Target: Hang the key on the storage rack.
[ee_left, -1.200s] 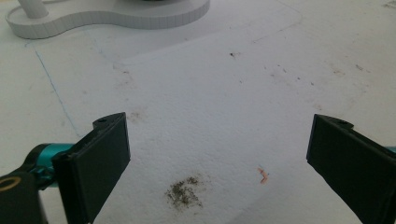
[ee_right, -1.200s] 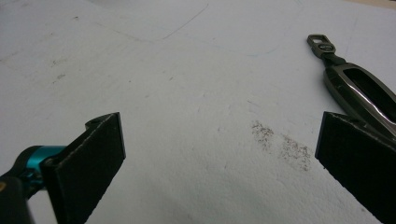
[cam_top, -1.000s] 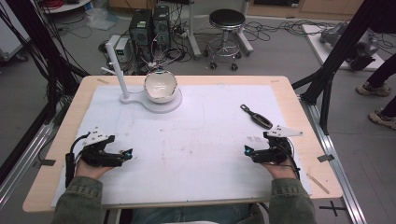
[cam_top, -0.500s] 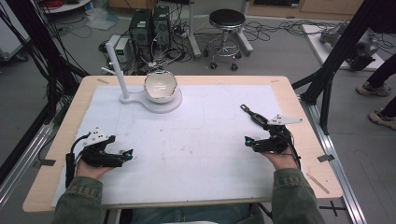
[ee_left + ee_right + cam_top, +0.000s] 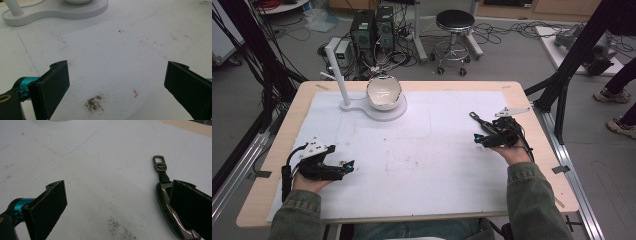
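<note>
White sheeting covers the tabletop; from above, the dark key fob lies well right of the bowl on its stand, with the right claw just beside the fob and the left claw far off, idle. Its own view shows the left claw gaping over bare sheet. The right claw stands wide, the fob against its right-hand jaw. This looks like the approach: next, centre the fob and close.

Key fob part hidden behind right tool jaw, bowl cut off by top edge
</note>
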